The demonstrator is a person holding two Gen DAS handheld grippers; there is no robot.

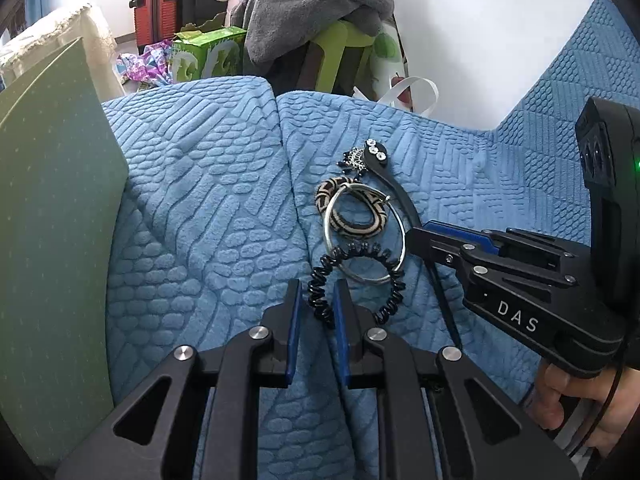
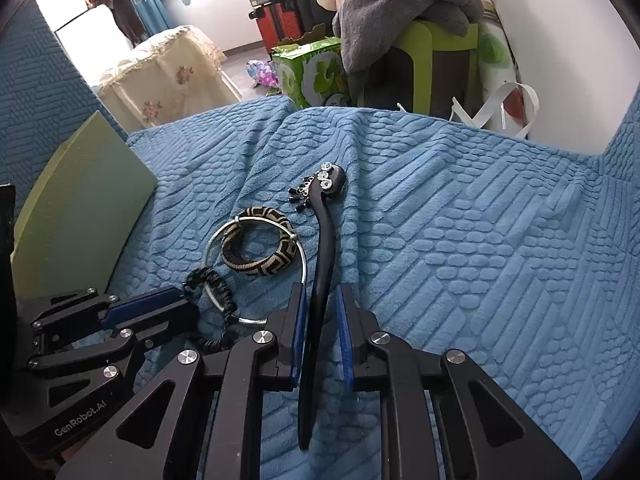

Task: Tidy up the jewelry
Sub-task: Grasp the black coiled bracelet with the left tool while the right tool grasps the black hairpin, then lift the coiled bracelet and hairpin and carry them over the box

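The right gripper [image 2: 322, 312] straddles the black hairpin [image 2: 326, 240], jaws parted, not yet clamped. The left gripper [image 1: 316, 308], likewise released, brackets the black coil tie [image 1: 320, 292] mid-blanket [image 1: 200, 200]. Grasping seems at hand; next, each must close squarely.

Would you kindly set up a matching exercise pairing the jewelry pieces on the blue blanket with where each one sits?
Things:
1. black coiled hair tie
2. long black hair stick with rhinestones
3. tan-and-black woven bracelet
4. thin silver bangle

Places:
A. between the right gripper fingers
B. overlapping both bracelet and hair tie
C. between the left gripper fingers
D. nearest the stick's jewelled end

Pairs: 1-C, 2-A, 3-D, 4-B
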